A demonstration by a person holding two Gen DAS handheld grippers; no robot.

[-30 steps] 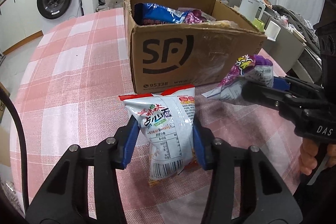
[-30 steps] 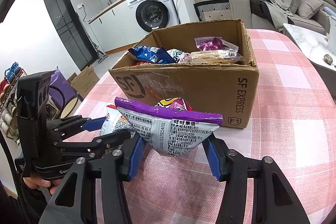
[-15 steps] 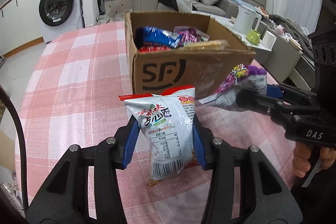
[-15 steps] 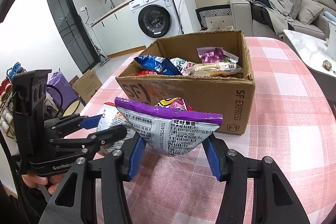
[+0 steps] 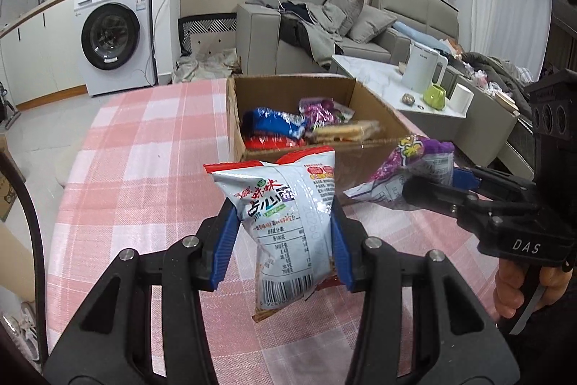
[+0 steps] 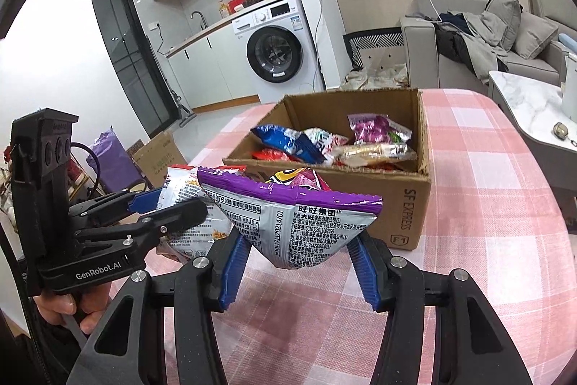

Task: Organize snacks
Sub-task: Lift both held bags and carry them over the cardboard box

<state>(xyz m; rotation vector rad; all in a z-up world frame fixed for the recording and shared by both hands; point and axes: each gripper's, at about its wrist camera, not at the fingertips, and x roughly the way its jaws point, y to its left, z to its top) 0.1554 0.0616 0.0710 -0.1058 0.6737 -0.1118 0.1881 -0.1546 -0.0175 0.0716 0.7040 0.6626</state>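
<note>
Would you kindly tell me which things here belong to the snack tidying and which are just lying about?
Job:
white snack bag in left claw
purple snack bag in right claw
cardboard box holding snacks

Lying about:
white kettle
green cup
washing machine
sofa

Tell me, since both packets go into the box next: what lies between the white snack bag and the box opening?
In the left wrist view, only the cardboard box's near wall separates the white snack bag from the snacks inside; no other object intervenes.
</note>
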